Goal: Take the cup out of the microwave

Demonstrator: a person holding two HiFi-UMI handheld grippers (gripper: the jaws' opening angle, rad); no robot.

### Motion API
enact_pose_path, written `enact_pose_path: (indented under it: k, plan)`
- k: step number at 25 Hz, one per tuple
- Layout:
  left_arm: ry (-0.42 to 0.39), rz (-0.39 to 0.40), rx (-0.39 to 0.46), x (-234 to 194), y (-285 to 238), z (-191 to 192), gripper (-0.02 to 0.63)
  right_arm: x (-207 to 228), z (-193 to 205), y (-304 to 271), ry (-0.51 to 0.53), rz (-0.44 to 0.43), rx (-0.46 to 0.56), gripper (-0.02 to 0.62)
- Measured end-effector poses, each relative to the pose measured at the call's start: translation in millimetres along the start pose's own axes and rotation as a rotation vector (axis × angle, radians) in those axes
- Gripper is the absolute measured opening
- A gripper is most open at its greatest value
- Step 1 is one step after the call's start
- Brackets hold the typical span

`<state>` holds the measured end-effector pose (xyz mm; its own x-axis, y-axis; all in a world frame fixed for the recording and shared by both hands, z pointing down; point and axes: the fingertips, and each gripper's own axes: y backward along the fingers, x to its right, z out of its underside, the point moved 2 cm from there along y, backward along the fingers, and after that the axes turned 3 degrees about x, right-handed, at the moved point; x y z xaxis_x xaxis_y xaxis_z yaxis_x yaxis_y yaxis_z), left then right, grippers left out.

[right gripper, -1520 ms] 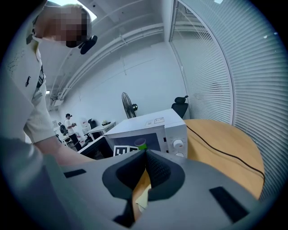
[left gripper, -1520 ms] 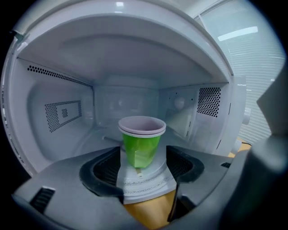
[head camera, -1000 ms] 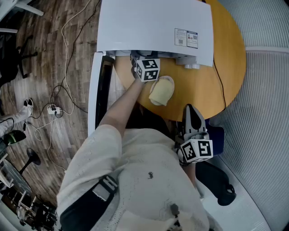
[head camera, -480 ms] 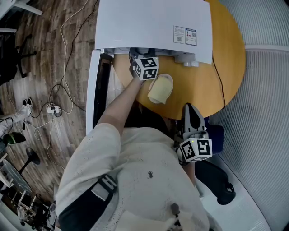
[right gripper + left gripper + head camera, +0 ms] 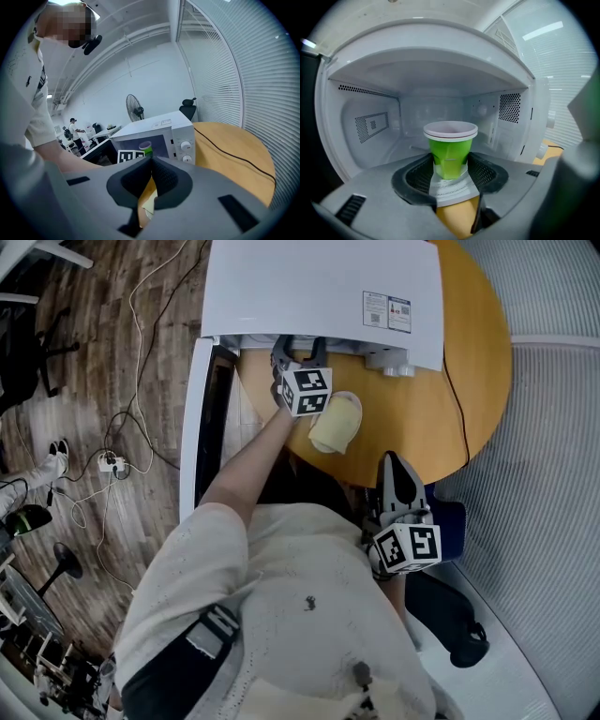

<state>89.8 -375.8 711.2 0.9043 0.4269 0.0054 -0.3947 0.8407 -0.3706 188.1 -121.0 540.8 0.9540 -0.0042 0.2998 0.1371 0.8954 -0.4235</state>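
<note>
White metal of the microwave's open door (image 5: 194, 427) stands off to the left of the left gripper (image 5: 450, 169). It is swung wide, so the arm has a straight path into the cavity. That gripper reaches into the mouth of the microwave (image 5: 319, 287), and its jaws have just been closing. The green cup (image 5: 450, 145), with its pale rim, stands upright between them, and both black pads press on its lower body. The grip sits low, under the flared rim, which should keep the cup from sliding down through the pads as it is drawn out. The gripper comes in from the front rather than from above, most likely because the cavity roof leaves no room overhead. The cup is inside the cavity, directly ahead of the jaws and near the front edge. By this reading the grasp is made and the withdrawal is not yet done.

Just right of the left gripper, on the wooden table (image 5: 441, 418), lies a pale yellow object (image 5: 336, 423). It is possibly a folded cloth, but the head view is too soft to be sure. It lies close beside the path the cup would take outward.

Farther right, the right gripper (image 5: 398, 474) hangs beside the person's body at the table's near edge. Its jaws are pressed together on nothing and point toward the microwave. It seems parked there because one gripper is enough for so light a cup.
</note>
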Motion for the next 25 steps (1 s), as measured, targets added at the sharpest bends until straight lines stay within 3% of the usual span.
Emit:
enact_pose_path:
  k: [25]
  plan:
    - [-0.033,0.059,-0.006,23.6,64.5,12.6,0.252,-9.1,2.4,6.6,0.021,-0.076,-0.001,0.011]
